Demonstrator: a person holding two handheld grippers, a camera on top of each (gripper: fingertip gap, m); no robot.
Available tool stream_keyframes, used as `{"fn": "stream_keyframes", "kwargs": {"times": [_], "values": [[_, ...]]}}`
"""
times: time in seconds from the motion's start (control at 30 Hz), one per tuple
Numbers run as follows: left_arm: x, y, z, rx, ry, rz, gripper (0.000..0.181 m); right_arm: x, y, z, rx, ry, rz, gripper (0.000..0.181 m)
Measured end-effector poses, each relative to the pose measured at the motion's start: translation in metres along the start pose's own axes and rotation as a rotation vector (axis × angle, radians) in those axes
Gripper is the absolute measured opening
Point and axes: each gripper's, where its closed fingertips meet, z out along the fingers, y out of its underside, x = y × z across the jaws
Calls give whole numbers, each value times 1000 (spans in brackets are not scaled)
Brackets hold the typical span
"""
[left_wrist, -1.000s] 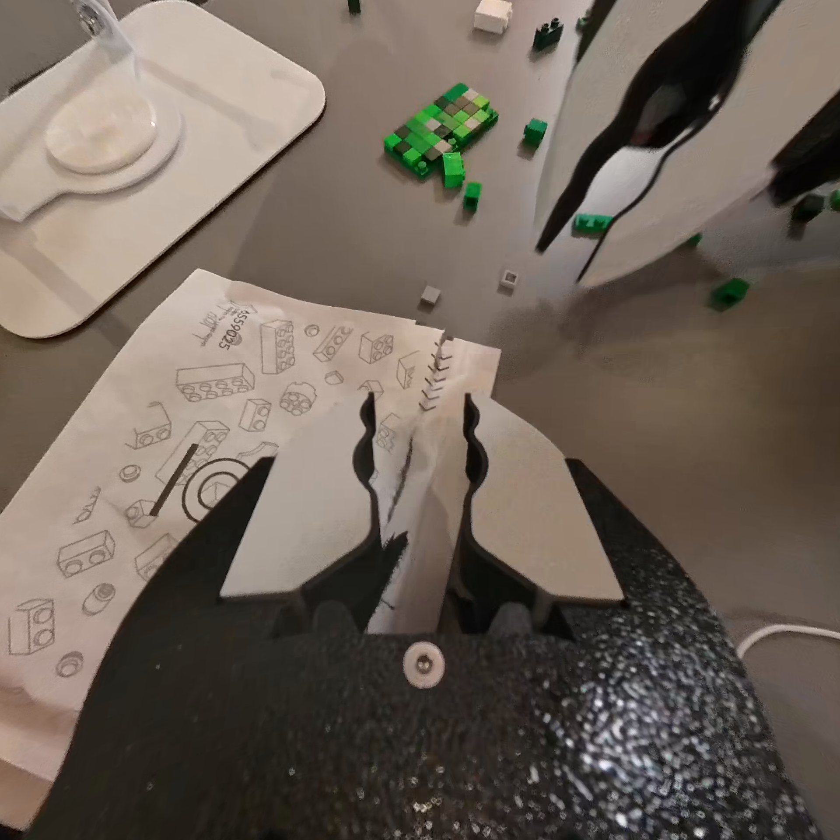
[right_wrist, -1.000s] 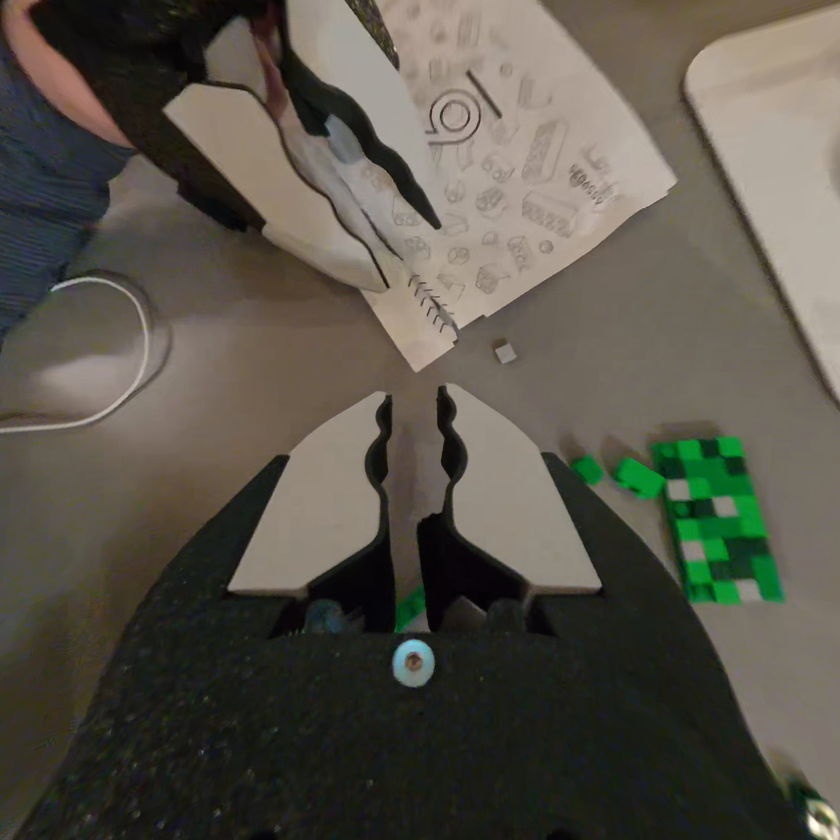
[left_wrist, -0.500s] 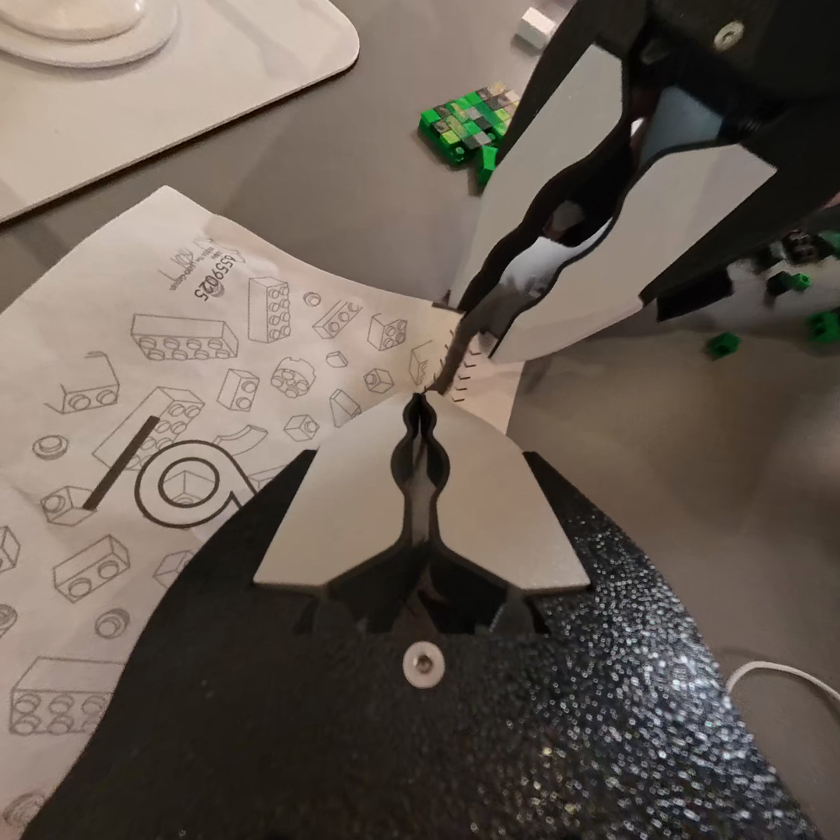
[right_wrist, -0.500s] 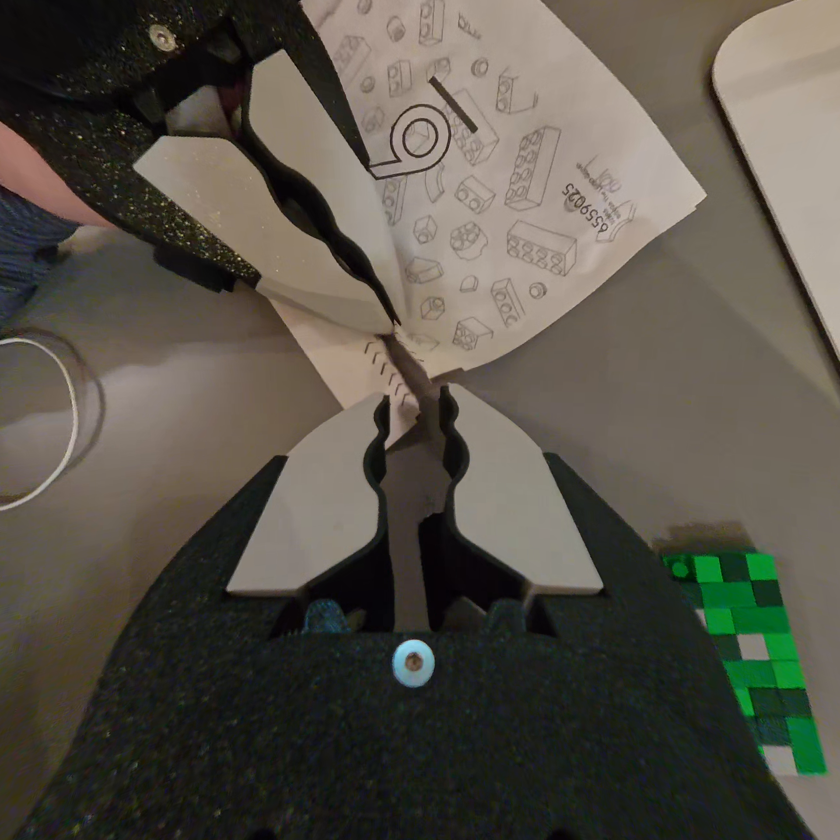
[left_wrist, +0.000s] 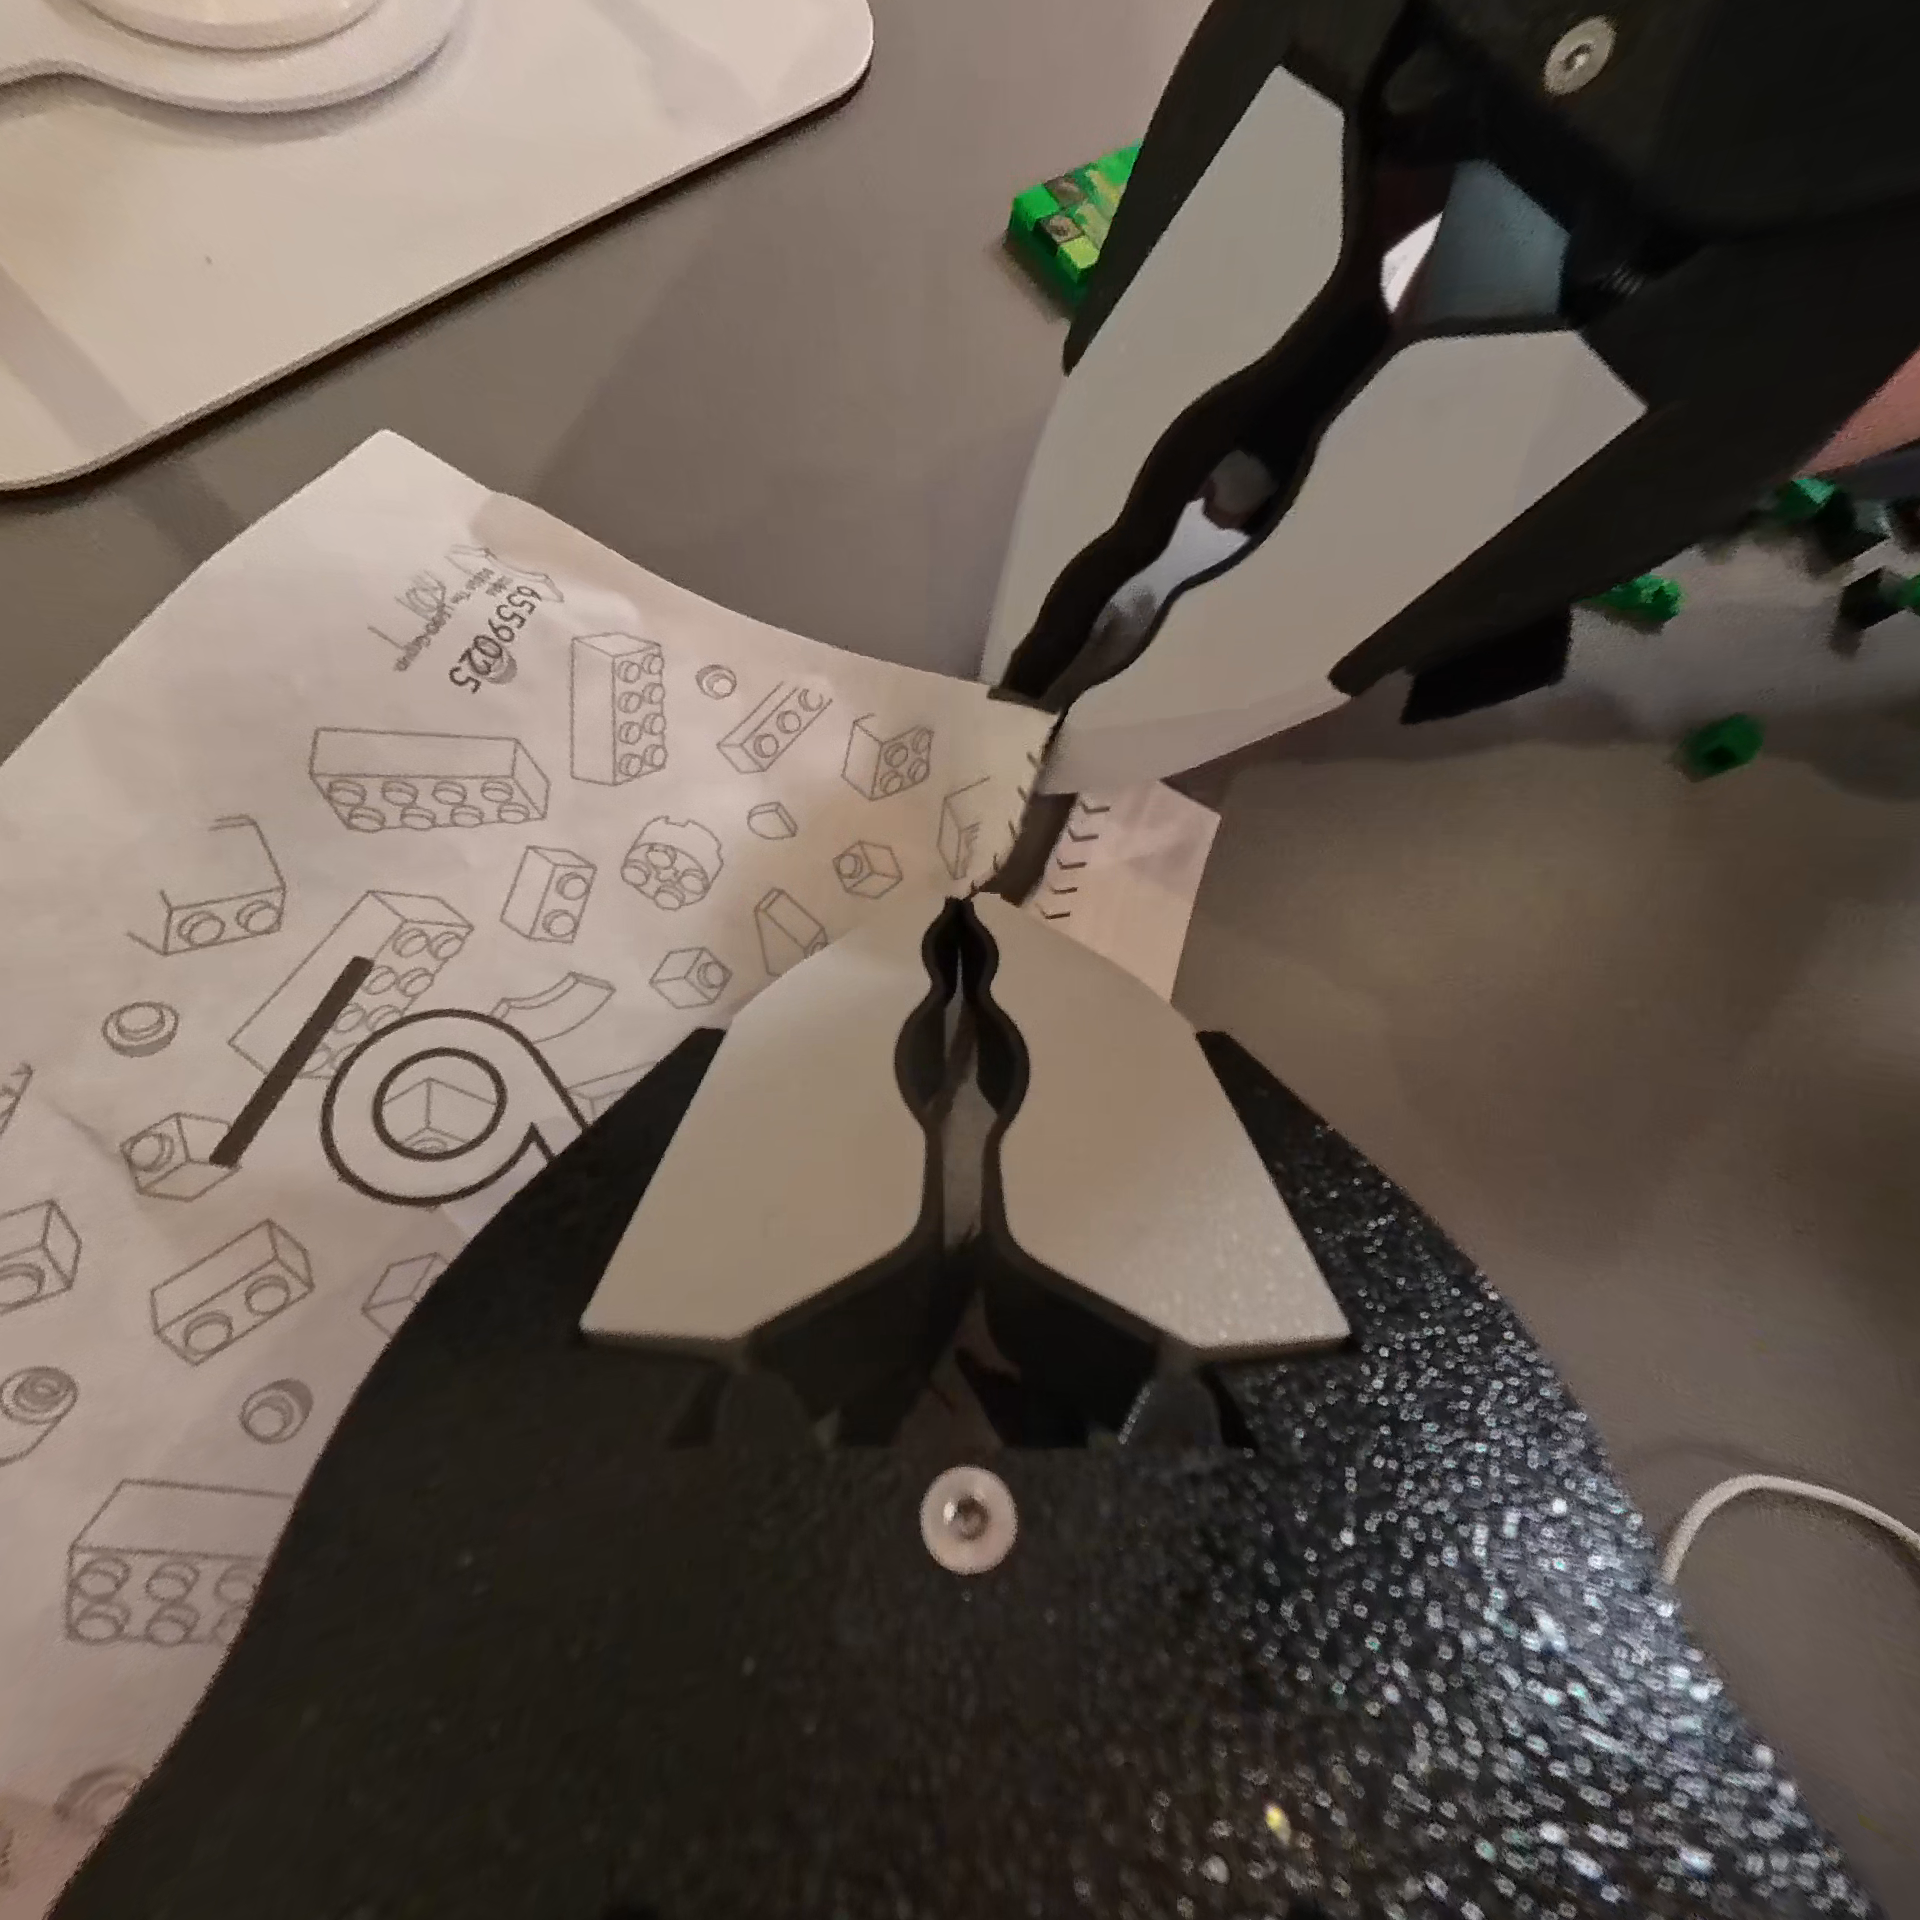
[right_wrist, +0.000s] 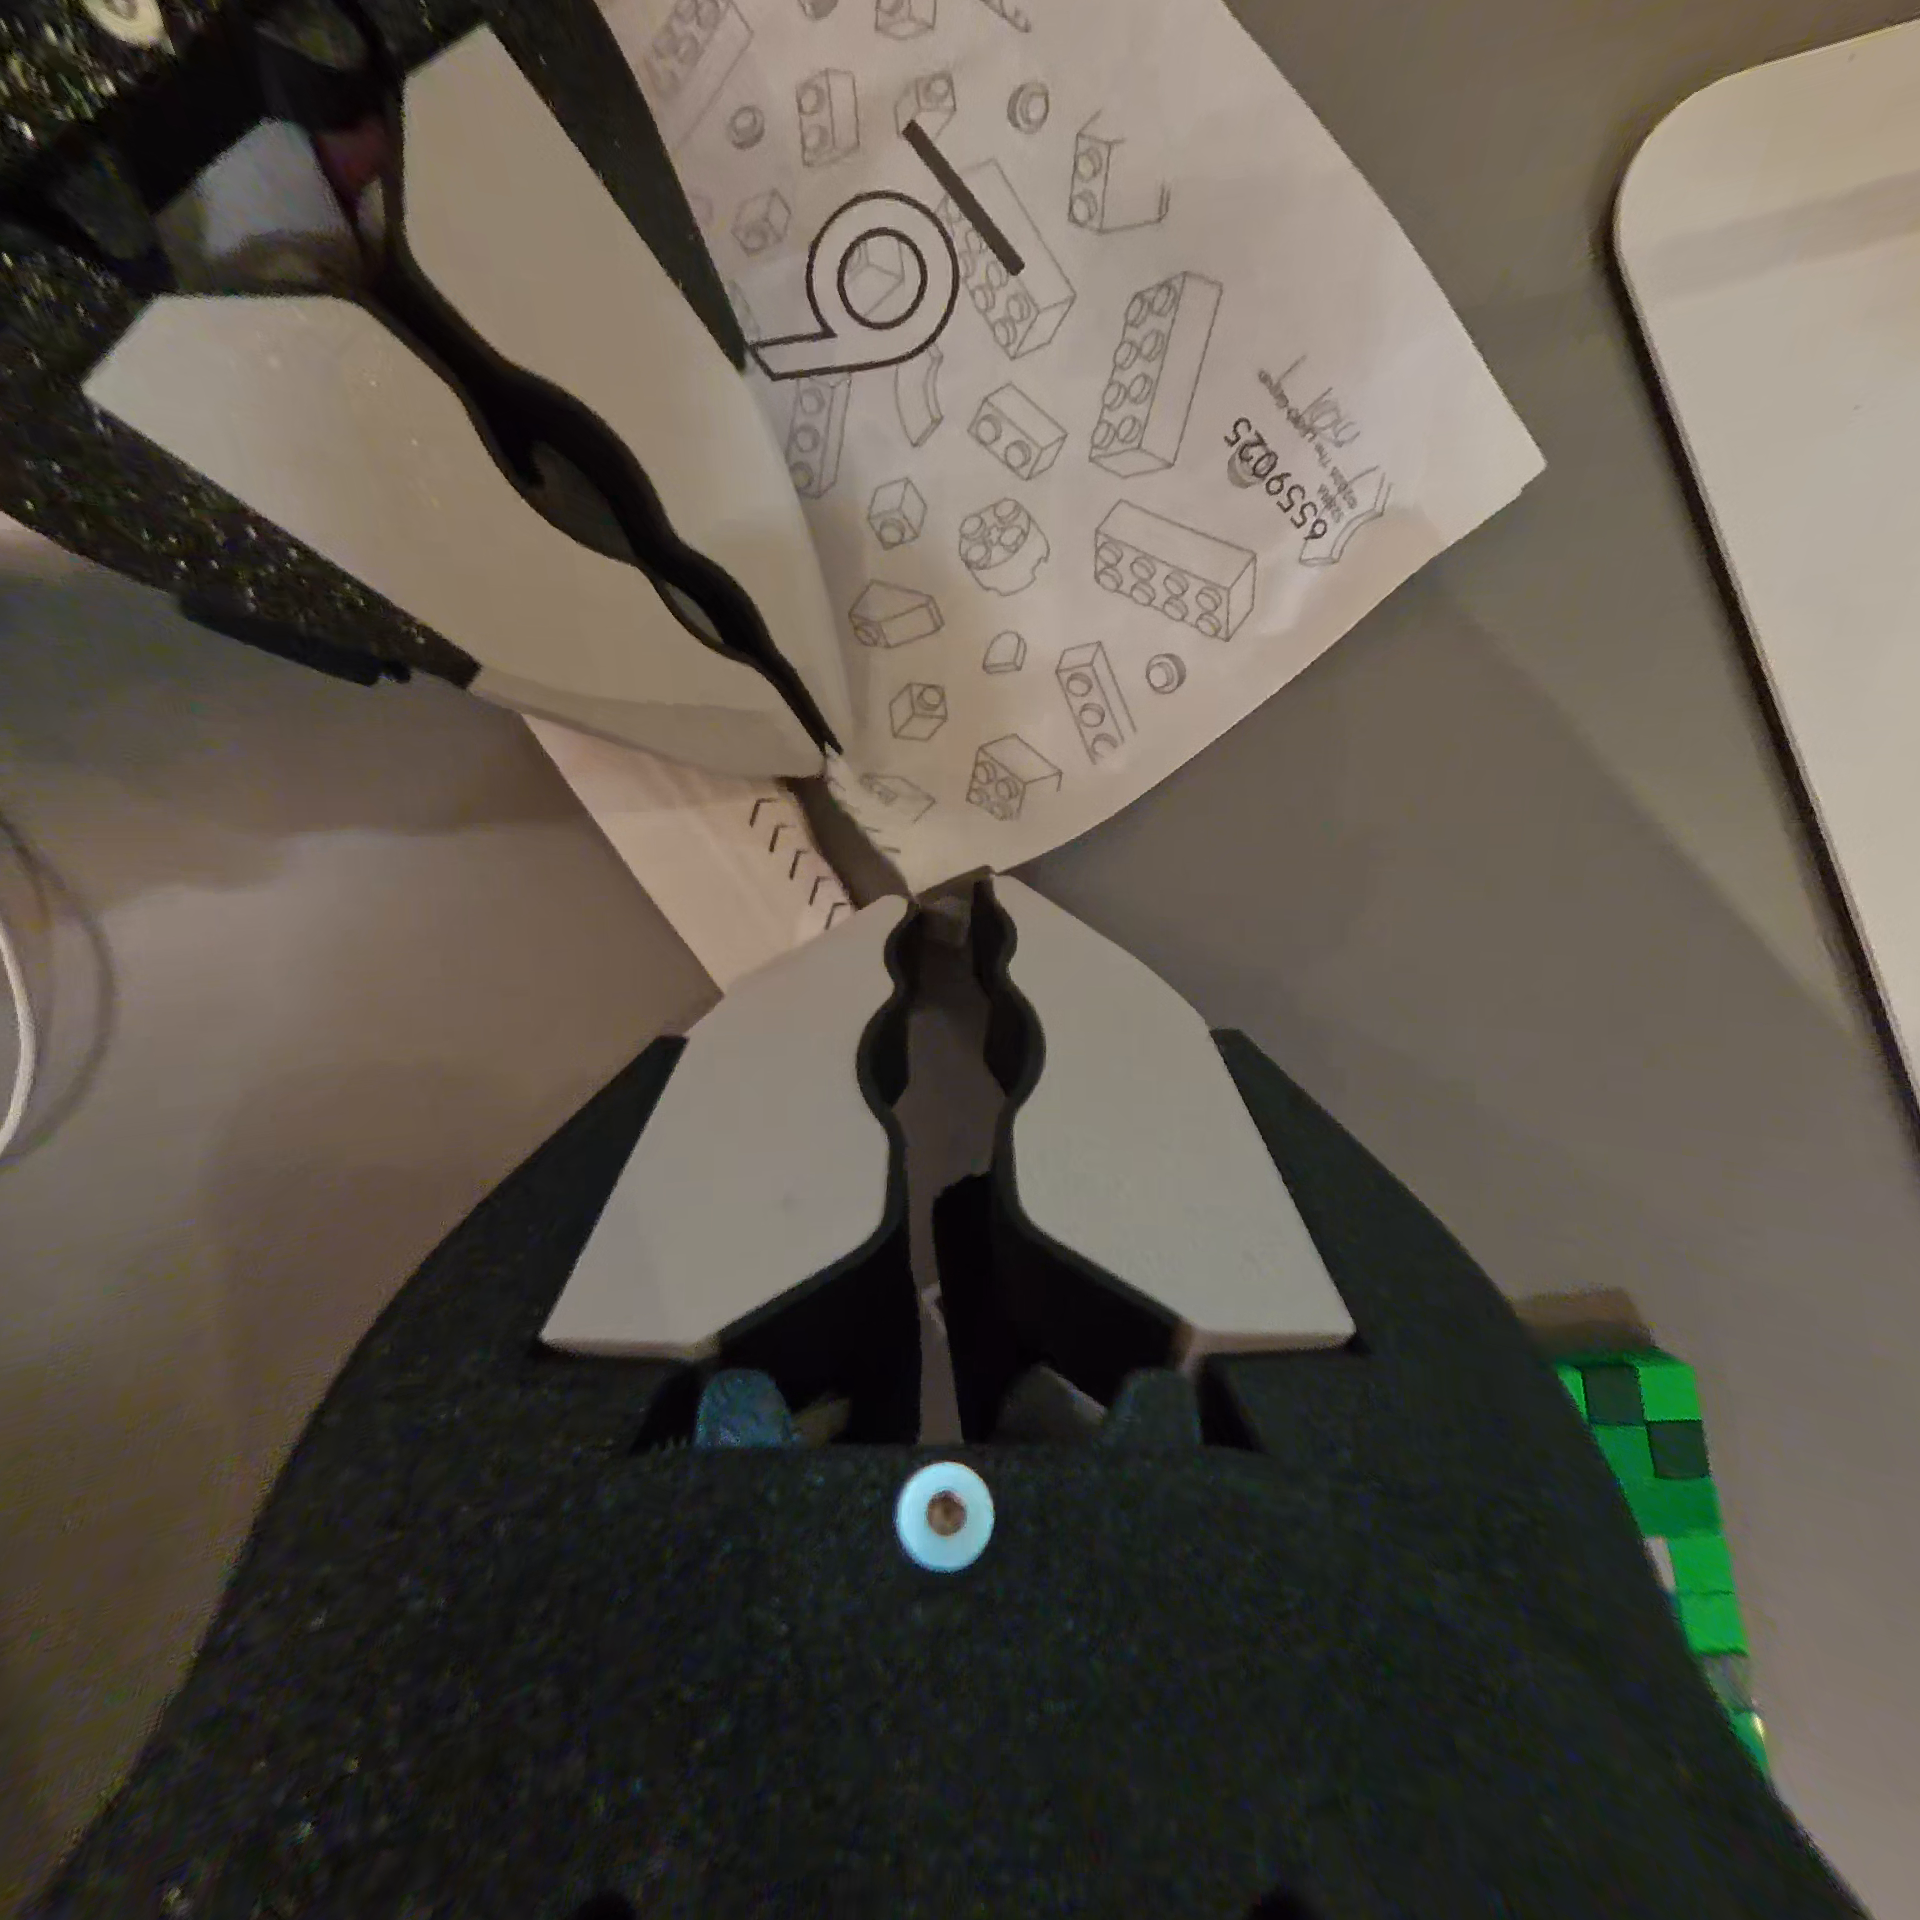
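Observation:
A white paper bag (left_wrist: 436, 831) printed with brick outlines lies on the grey table; it also shows in the right wrist view (right_wrist: 1091, 499). My left gripper (left_wrist: 961, 914) is shut on the bag's near edge, beside the printed tear marks (left_wrist: 1070, 852). My right gripper (right_wrist: 945, 899) is shut on the same end of the bag, just across the tear marks. The two pairs of tips almost touch. The right gripper shows in the left wrist view (left_wrist: 1039, 717), the left gripper in the right wrist view (right_wrist: 826, 758). The bag's corner is lifted between them.
A white tray (left_wrist: 416, 208) lies at the far left, and at the right in the right wrist view (right_wrist: 1766, 416). A green brick plate (left_wrist: 1070, 218) sits behind the right gripper, also (right_wrist: 1683, 1558). Loose green bricks (left_wrist: 1720, 743) and a white cable (left_wrist: 1766, 1527) lie at the right. Only a small space, under 4 cm, lies between the two pairs of fingers.
My left gripper closed on the bag's edge. My right gripper moved in from the bricks to the bag's end and closed on it. The bag's corner rose.

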Motion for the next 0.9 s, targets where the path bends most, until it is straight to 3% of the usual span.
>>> {"fn": "stream_keyframes", "kwargs": {"times": [0.17, 0.4, 0.43, 0.5, 0.57, 0.73, 0.87, 0.9], "values": [[0, 1, -2, -18, -27, 52, 0, -10, 13, -24, 2, 17, -66, 9], [2, -1, 0, -23, -36, 49, 1, -4, 58, -56, -58, 147, -138, 9], [2, -3, 0, -13, -41, 54, 5, -4, 61, -57, -60, 151, -142, 9], [9, -13, 0, 37, -19, 77, 42, -7, 63, -55, -46, 126, -151, 15], [18, -24, -1, 97, 15, 92, 52, -9, 62, -55, -31, 108, -152, 23], [19, -44, -8, 208, -52, 162, 45, -9, 55, -62, 22, 123, -167, 29], [5, -56, -13, 281, -190, 184, 38, 8, 38, -65, 38, 166, -133, 0], [2, -59, -15, 299, -224, 185, 35, 13, 31, -62, 31, 167, -124, 0]]}}
